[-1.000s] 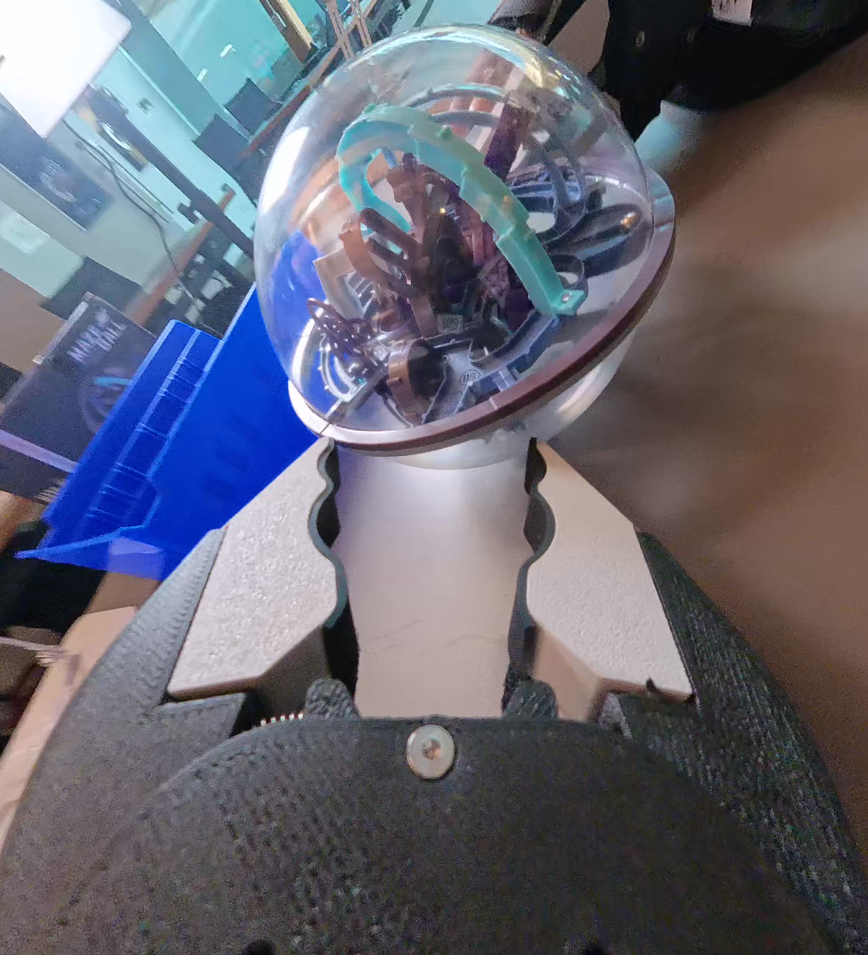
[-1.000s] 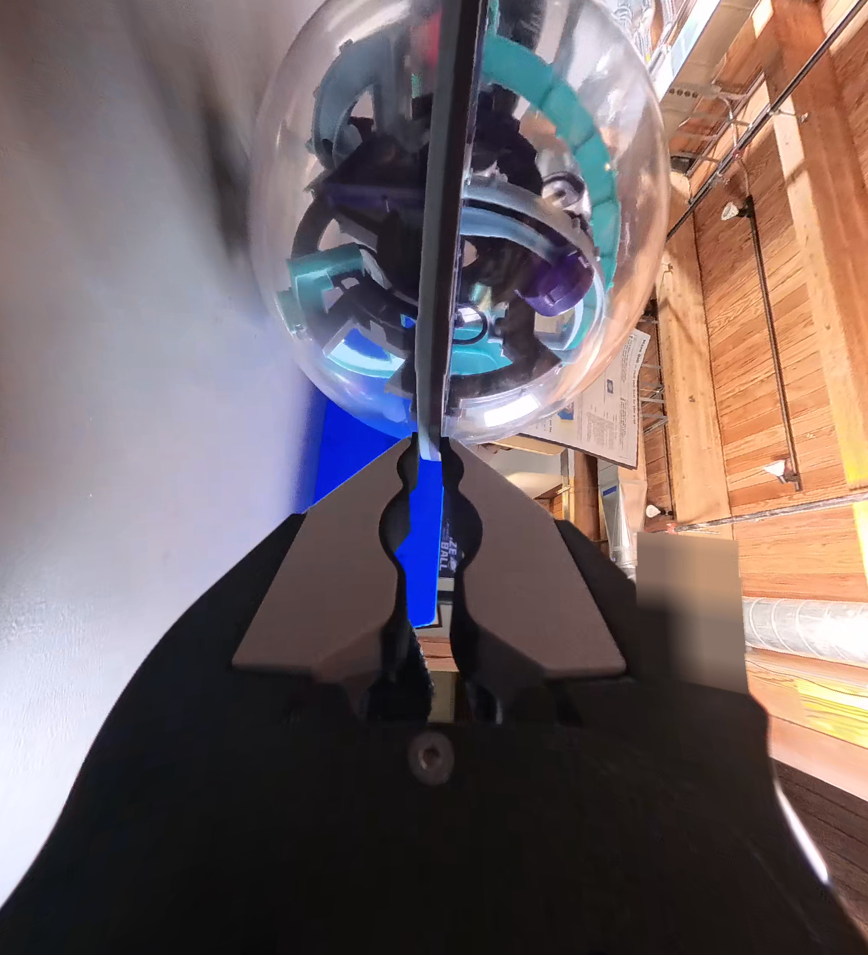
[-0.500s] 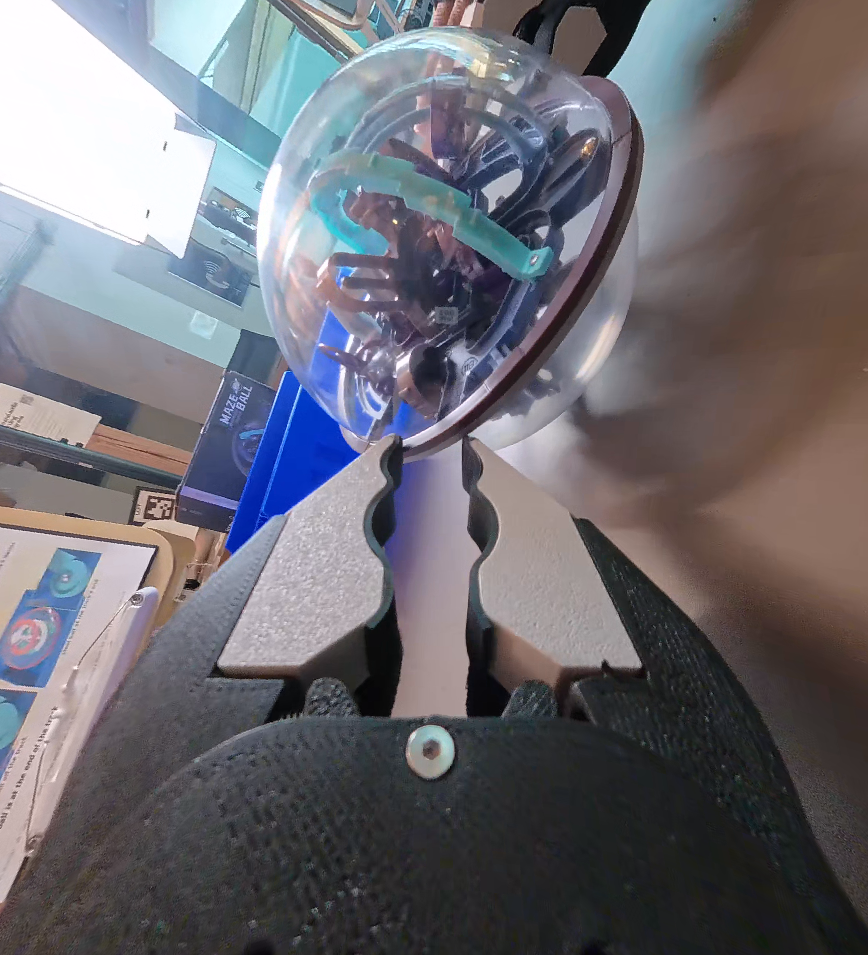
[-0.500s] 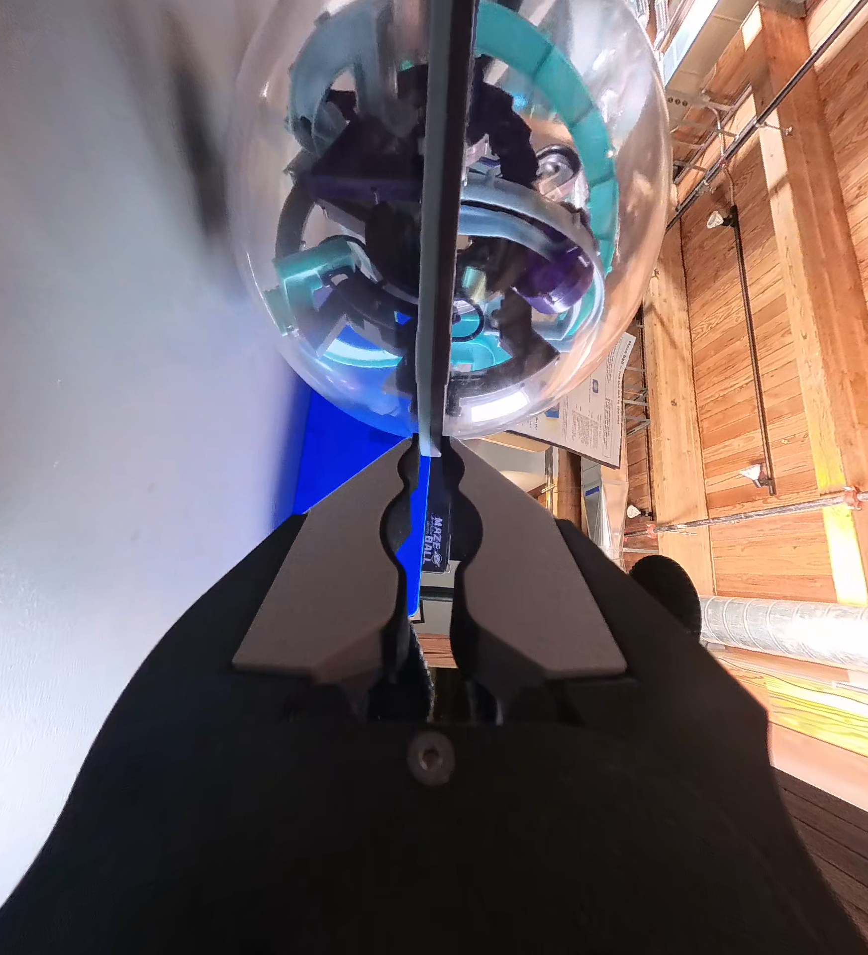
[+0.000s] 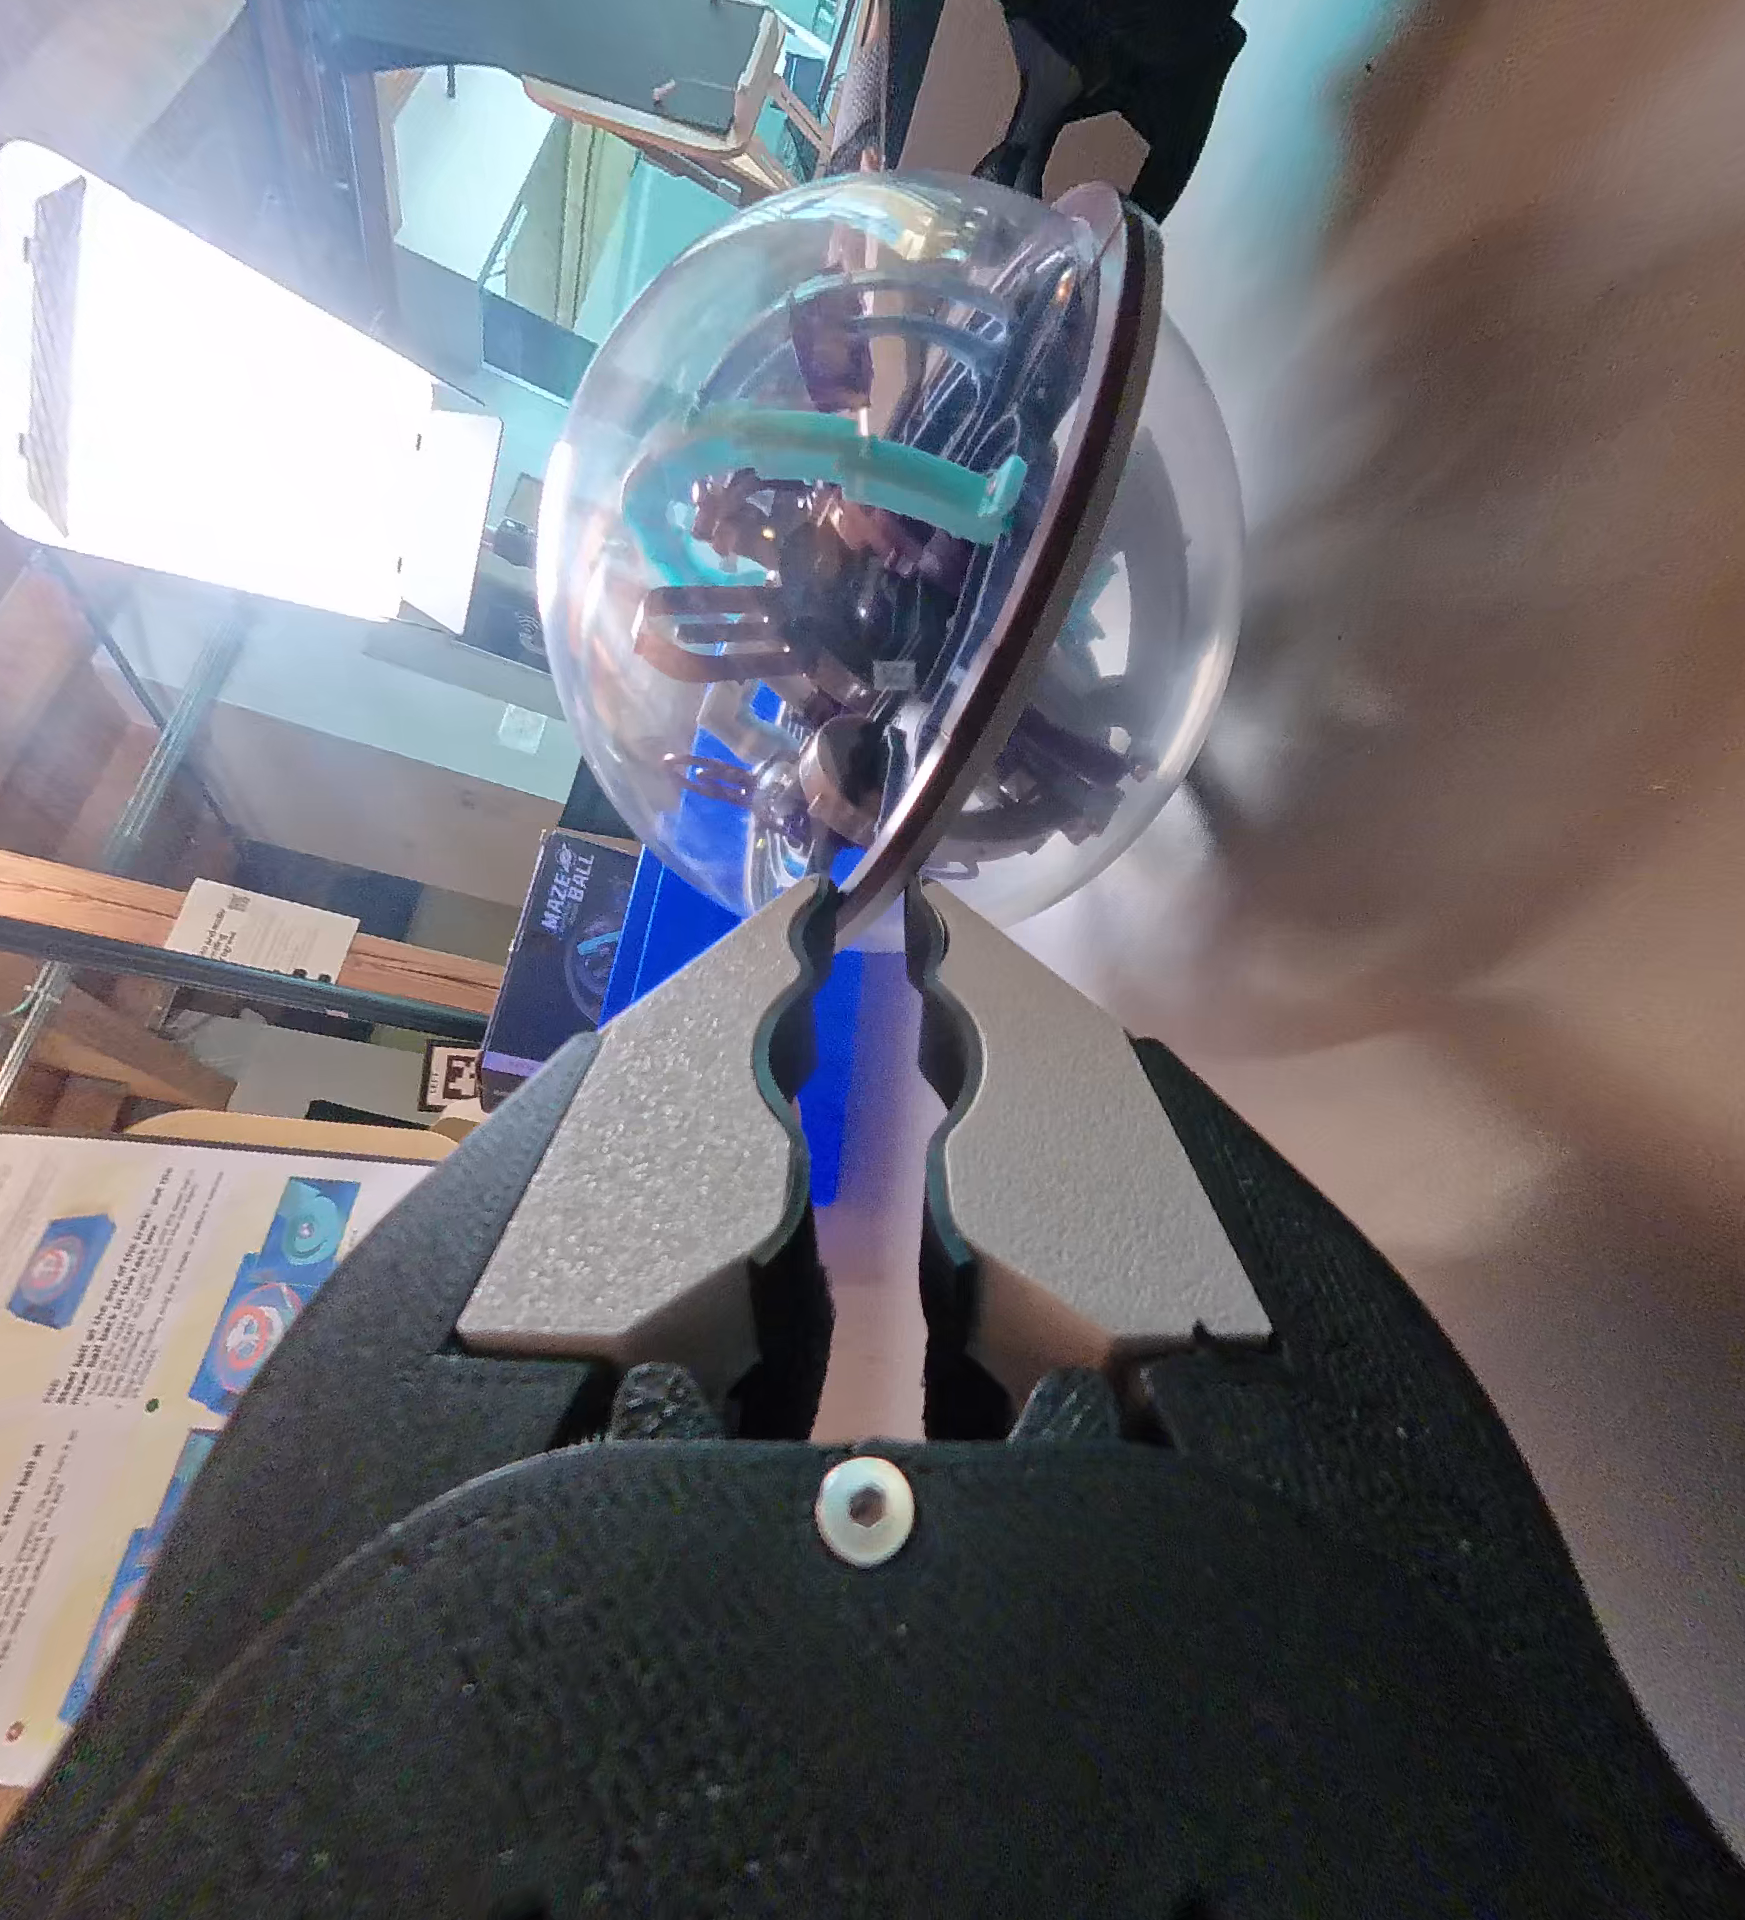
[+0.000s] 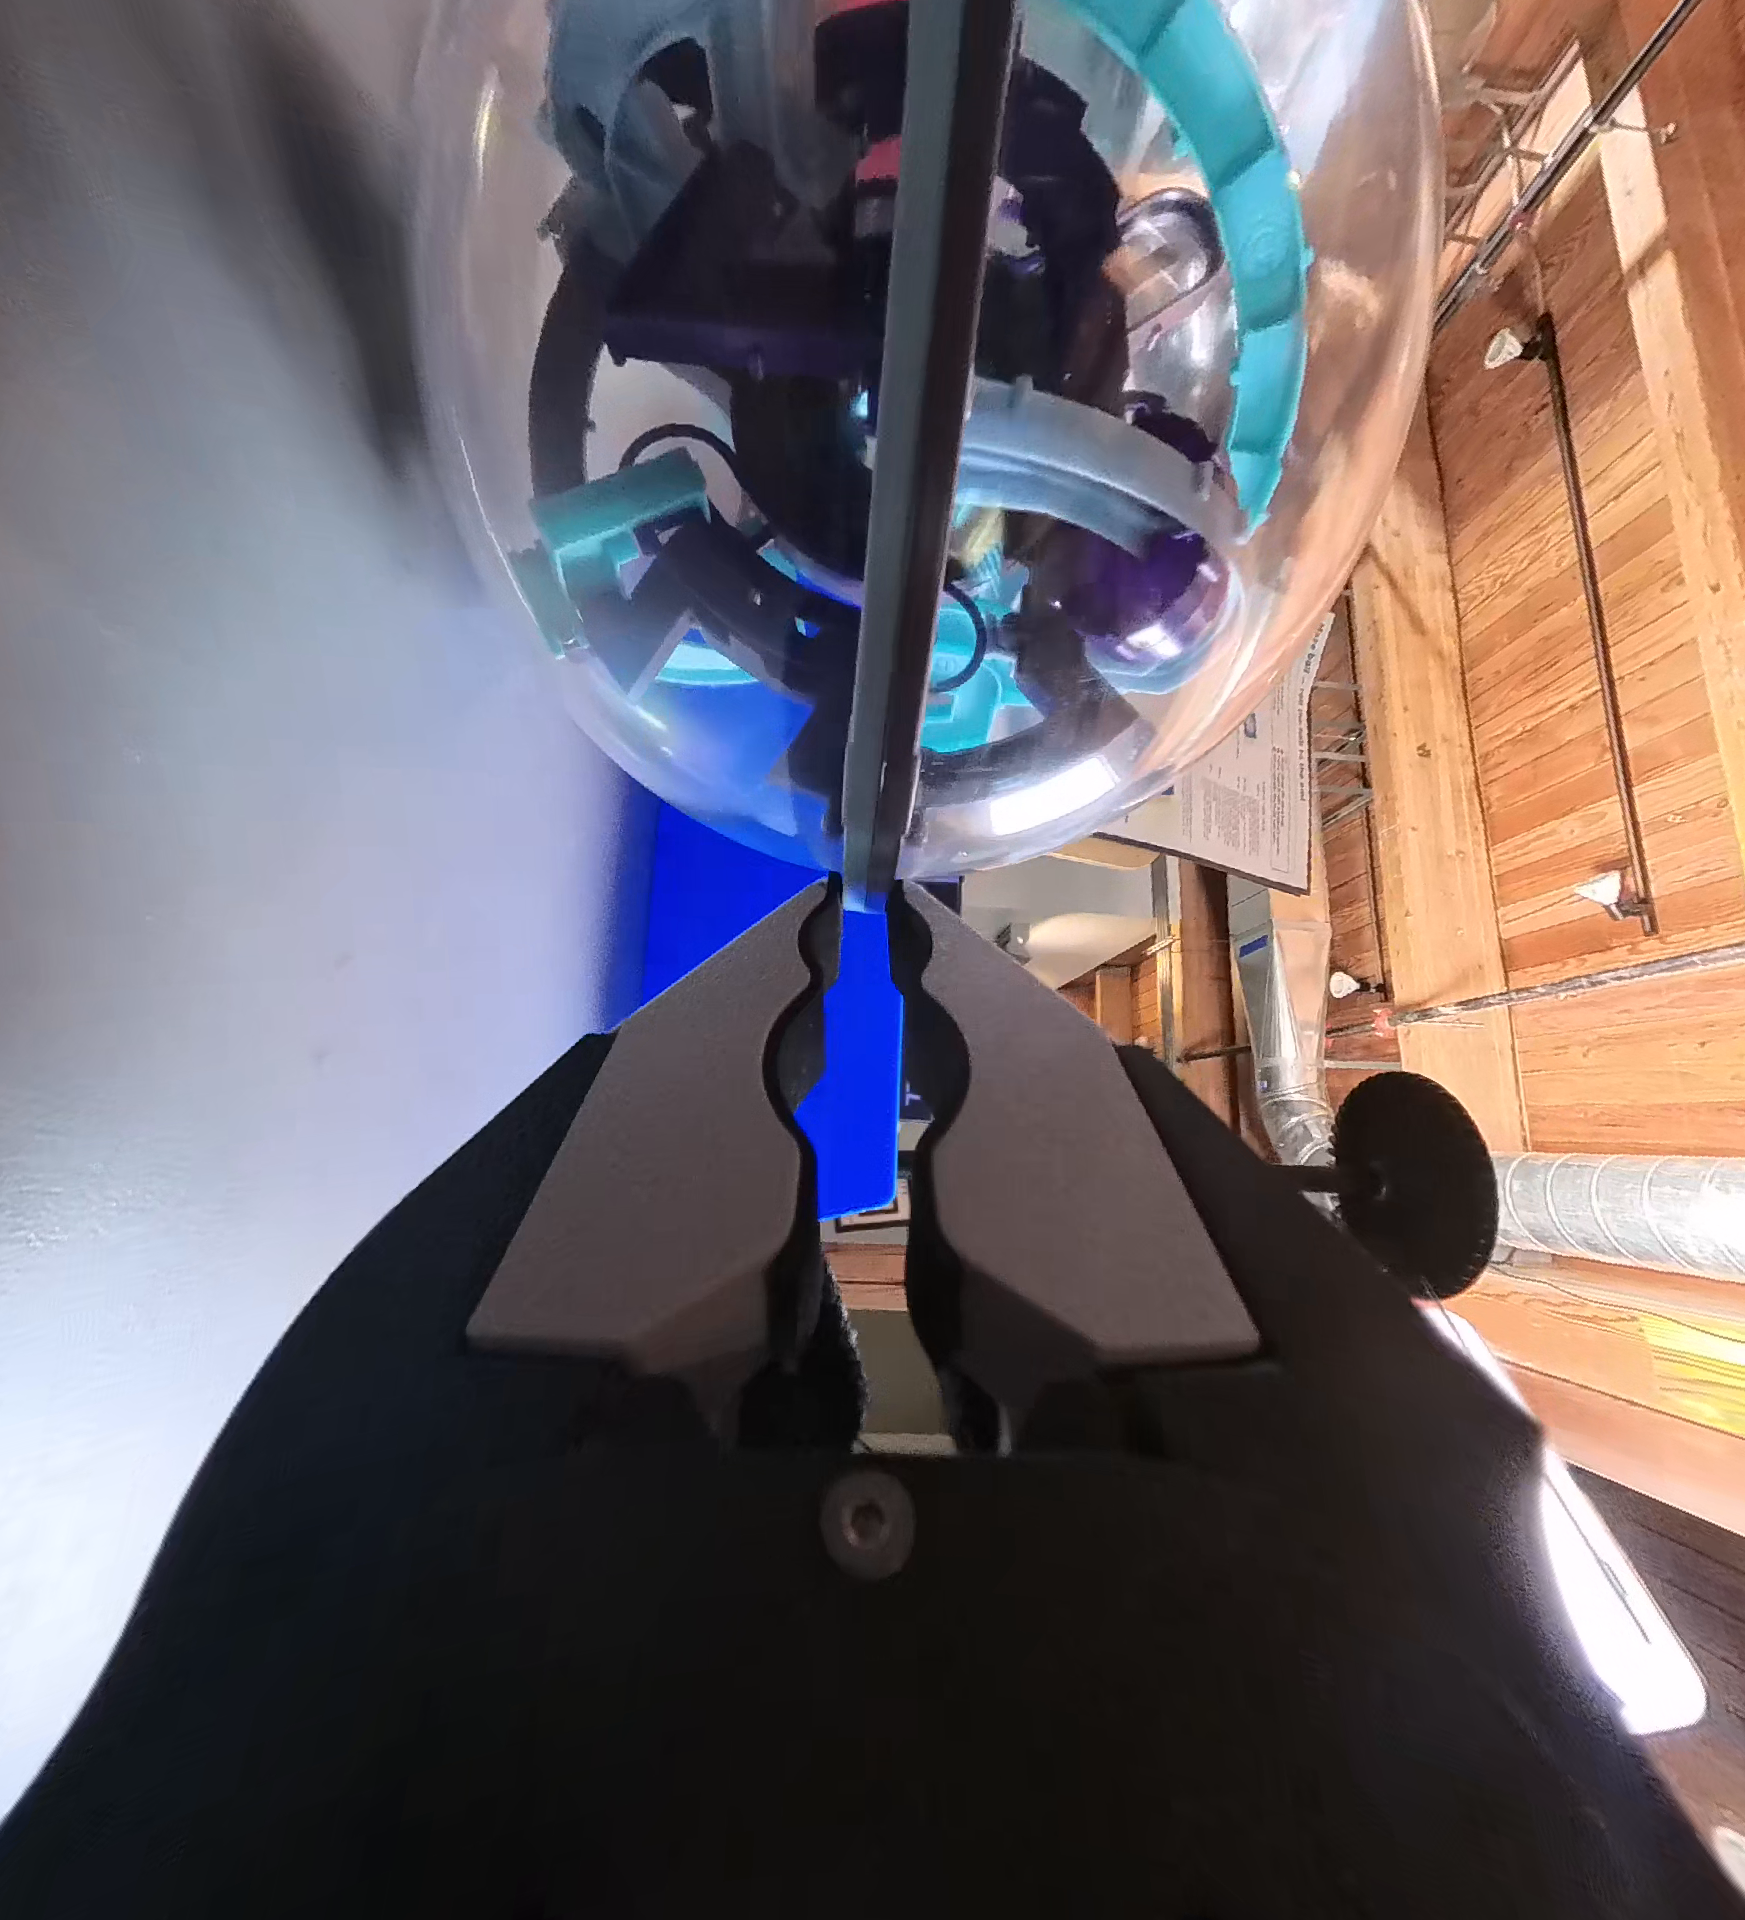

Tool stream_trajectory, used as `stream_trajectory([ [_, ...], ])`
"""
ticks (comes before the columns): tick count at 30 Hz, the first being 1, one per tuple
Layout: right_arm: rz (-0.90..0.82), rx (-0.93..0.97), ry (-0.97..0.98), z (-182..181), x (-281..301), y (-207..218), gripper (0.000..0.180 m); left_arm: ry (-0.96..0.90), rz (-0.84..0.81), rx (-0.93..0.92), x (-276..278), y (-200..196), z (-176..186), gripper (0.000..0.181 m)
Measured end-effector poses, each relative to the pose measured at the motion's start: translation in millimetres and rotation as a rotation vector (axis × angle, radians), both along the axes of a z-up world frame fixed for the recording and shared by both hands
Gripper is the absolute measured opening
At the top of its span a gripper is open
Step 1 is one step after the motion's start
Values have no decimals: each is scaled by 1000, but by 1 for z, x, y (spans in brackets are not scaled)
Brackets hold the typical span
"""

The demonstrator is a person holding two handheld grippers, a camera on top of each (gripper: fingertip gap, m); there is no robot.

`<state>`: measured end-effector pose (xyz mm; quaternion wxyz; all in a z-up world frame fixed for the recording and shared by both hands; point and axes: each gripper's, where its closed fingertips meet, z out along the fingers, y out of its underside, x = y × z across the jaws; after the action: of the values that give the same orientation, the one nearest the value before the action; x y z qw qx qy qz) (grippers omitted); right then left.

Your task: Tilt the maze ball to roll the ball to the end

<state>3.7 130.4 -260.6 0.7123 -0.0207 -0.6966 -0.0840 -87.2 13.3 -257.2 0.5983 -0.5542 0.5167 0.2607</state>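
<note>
The maze ball (image 5: 806, 540) is a clear sphere with teal, purple and brown tracks inside and a dark rim around its middle. It is held in the air between both grippers. My left gripper (image 5: 863, 896) is shut on the rim at the ball's near edge, and the rim leans up to the right. My right gripper (image 6: 868, 894) is shut on the rim of the ball (image 6: 1107, 436) on the opposite side, with the rim nearly upright. The right gripper also shows at the top of the left wrist view (image 5: 1086, 114). I cannot pick out the small rolling ball for certain.
A blue bin (image 5: 733, 997), a dark box (image 5: 561, 956) and a printed instruction sheet (image 5: 68, 1351) lie beyond the ball to the left. A bright light panel (image 5: 203, 416) is above. The table surface (image 6: 172, 935) is blurred. A wooden wall (image 6: 1626, 727) and a metal duct (image 6: 1657, 1216) are behind.
My left gripper went from open around the ball's lower half to shut on its rim. The ball rotated, so the rim stands steeper in the left view. It looms larger in the right view.
</note>
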Motion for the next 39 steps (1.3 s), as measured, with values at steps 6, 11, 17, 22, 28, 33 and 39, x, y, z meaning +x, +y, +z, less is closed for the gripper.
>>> stream_trajectory([
  [6,-14,-57,-5,0,0,-1,5,-8,-9,4,4,-4,1,10],
  [11,-18,-104,3,1,-2,-1,6,-32,-9,-8,3,-4,0,10],
  [17,-16,-131,-16,1,-1,-3,6,-62,-19,-27,3,-5,0,10],
  [22,-13,-178,-40,0,1,-2,6,-67,-30,-36,7,-7,0,10],
  [28,1,-291,-105,-4,2,0,5,-96,-63,-53,17,-10,3,9],
  [33,14,-361,-175,-7,3,-2,5,-138,-83,-69,21,-14,6,8],
  [39,19,-353,-186,-8,2,-2,6,-135,-108,-64,29,-18,8,8],
])
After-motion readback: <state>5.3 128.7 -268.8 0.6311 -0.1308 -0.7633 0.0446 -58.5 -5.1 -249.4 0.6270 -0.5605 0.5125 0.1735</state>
